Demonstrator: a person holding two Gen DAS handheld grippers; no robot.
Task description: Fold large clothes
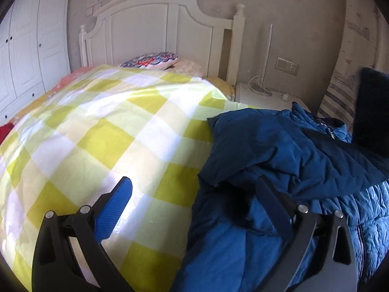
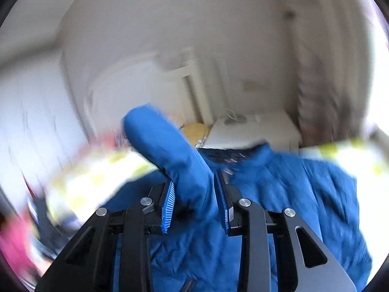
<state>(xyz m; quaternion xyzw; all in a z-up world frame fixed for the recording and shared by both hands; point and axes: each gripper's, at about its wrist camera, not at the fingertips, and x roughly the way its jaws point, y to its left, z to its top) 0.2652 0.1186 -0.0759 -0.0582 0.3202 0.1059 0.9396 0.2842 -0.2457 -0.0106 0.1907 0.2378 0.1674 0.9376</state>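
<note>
A large blue padded jacket [image 1: 279,155] lies crumpled on the right side of the bed, on a yellow and white checked cover [image 1: 97,131]. My left gripper [image 1: 194,187] is open just above the jacket's left edge; one finger is over the cover, the other over the jacket. In the blurred right wrist view my right gripper [image 2: 194,182] is shut on a fold of the jacket, a sleeve-like part [image 2: 167,146] that sticks up between the pads. The rest of the jacket [image 2: 291,194] hangs below it.
A white headboard [image 1: 155,31] and pillows [image 1: 155,59] are at the far end of the bed. A white nightstand [image 1: 267,97] with cables stands to the right, a wardrobe [image 1: 26,56] to the left. A dark cloth [image 1: 369,112] hangs at the right edge.
</note>
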